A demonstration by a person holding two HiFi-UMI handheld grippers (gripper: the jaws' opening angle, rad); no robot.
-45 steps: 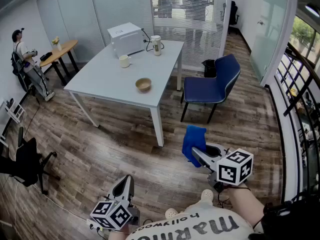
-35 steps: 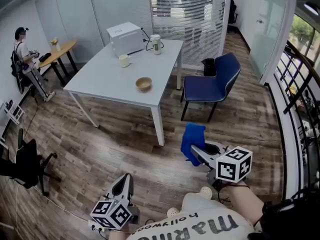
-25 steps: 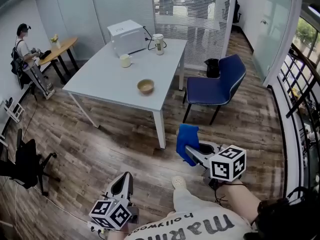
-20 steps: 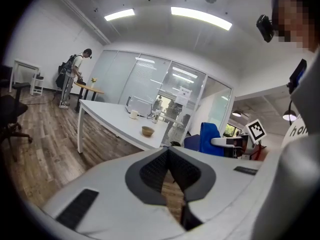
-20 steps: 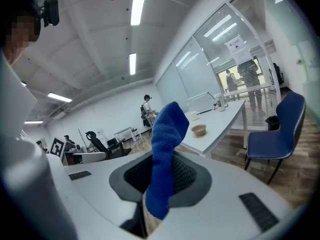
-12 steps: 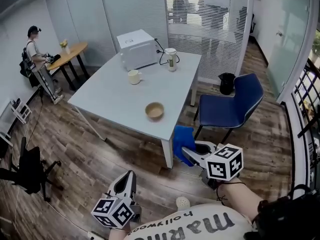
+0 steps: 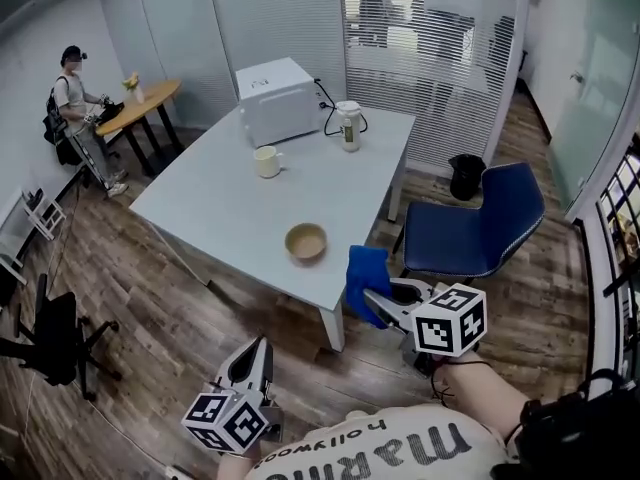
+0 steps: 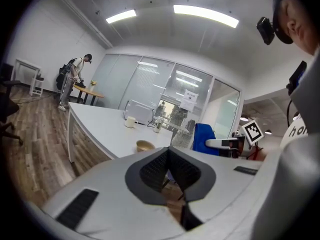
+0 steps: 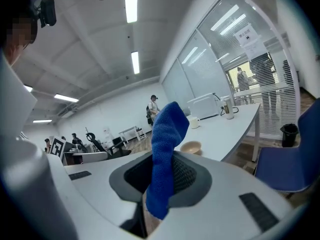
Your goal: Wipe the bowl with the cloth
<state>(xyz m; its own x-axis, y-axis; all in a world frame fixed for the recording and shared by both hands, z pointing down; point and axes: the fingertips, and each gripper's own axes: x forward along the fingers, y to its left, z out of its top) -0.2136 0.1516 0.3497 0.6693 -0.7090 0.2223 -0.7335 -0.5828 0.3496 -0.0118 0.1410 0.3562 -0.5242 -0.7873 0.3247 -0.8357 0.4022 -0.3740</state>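
A tan bowl [image 7: 306,241] stands near the front edge of the white table [image 7: 220,203]; it also shows as the bowl [image 8: 145,145] and the bowl [image 9: 190,147] in the two gripper views. My right gripper [image 7: 370,299] is shut on a blue cloth [image 7: 365,279], just right of the table's near corner and below the bowl. In the right gripper view the cloth [image 9: 165,154] stands up between the jaws. My left gripper [image 7: 252,359] hangs low over the floor, shut with nothing in it [image 8: 169,168].
On the table stand a white mug [image 7: 266,161], a white box appliance [image 7: 278,100] and a kettle [image 7: 350,125]. A blue chair [image 7: 478,233] is right of the table. A person [image 7: 82,103] stands by a round wooden table [image 7: 138,105] at far left. A black office chair [image 7: 50,336] sits left.
The table and bowl have come nearer and lower in the head view. My right gripper with the cloth has come up beside the table's near corner. The left gripper keeps its place.
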